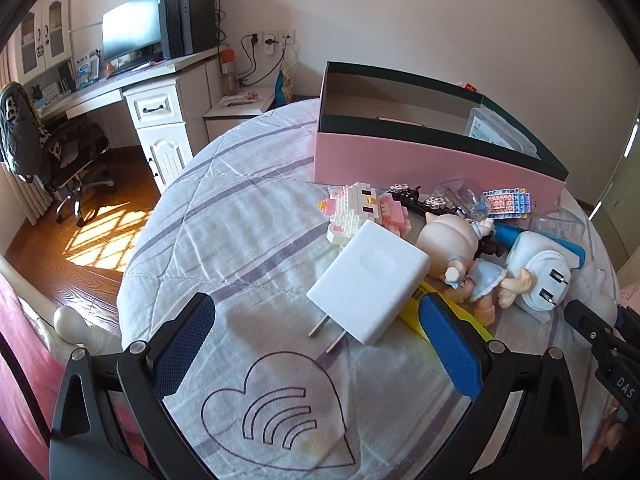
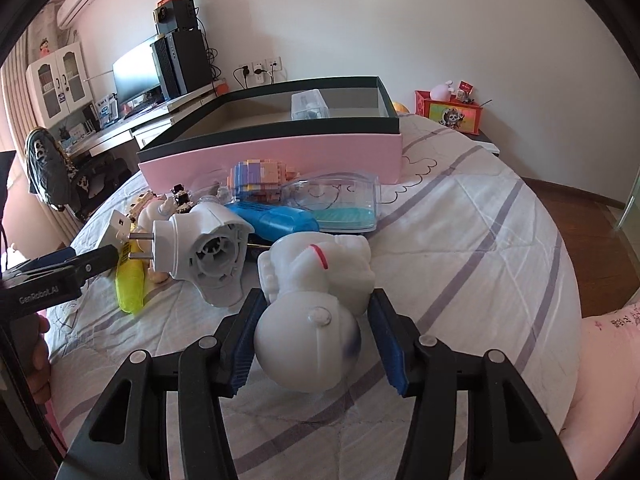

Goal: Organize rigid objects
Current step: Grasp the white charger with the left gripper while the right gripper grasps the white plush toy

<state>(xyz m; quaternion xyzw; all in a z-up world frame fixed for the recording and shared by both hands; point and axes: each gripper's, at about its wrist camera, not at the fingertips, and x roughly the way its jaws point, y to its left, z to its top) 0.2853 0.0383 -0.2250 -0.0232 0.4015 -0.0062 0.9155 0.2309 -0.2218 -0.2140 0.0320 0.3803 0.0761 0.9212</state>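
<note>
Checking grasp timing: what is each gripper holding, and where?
Left gripper: nothing. Right gripper brackets the white astronaut figure at its shoulders; actual contact cannot be told.

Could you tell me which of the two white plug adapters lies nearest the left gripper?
The flat square adapter, just ahead of the left gripper; the round adapter lies farther right.

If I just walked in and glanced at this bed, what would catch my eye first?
Probably the big pink box with its dark rim, open at the back of the bedspread with a clear plastic case inside. In front of it lies a jumble of toys and plugs. Nearest, the right gripper straddles a white astronaut figure, while the left gripper hovers open by a flat white charger.
</note>
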